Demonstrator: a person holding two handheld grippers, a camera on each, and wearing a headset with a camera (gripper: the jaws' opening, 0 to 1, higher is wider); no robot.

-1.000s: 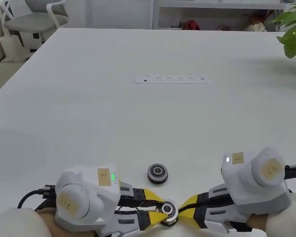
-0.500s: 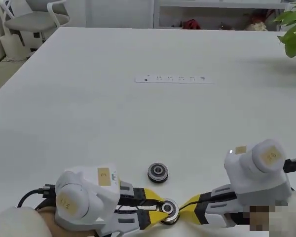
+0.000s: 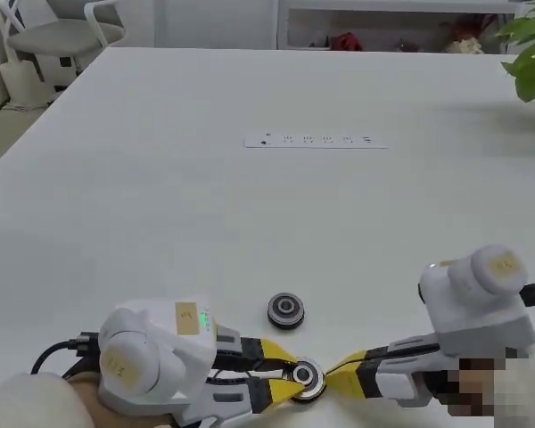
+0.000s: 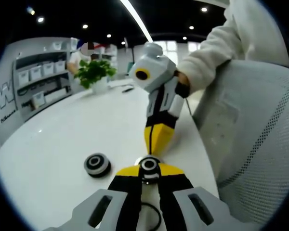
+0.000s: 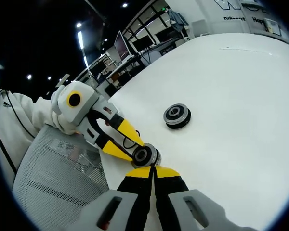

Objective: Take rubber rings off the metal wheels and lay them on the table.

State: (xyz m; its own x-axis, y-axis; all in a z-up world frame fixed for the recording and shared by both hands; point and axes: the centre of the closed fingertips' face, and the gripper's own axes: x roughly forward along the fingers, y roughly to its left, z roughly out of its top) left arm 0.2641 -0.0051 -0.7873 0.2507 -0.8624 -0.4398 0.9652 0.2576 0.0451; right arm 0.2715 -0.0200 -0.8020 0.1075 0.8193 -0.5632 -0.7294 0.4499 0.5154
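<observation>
While both grippers meet by the near edge of the white table (image 3: 250, 214), a small round metal wheel, the held wheel (image 3: 306, 378), sits right between them. It is shiny and silver, with a dark hole in the middle. In the right gripper view a dark band goes round its rim.

The left gripper (image 4: 149, 170) grips this wheel tight, with one yellow tip on each side of it. The right gripper (image 5: 154, 171) comes at it from the other side. Its two yellow tips are pressed close together and touch the wheel's rim. I cannot tell if they pinch the rubber there.

A second one, the loose wheel (image 3: 285, 310), lies flat on the table just beyond the grippers. Nothing is touching it. It has a black rubber ring (image 5: 177, 124) all round its outside, then a ring of silver metal, then a dark middle.

Far across the table lies a long white power strip (image 3: 314, 141). Some green plant leaves (image 3: 528, 53) poke in at the far right corner.
</observation>
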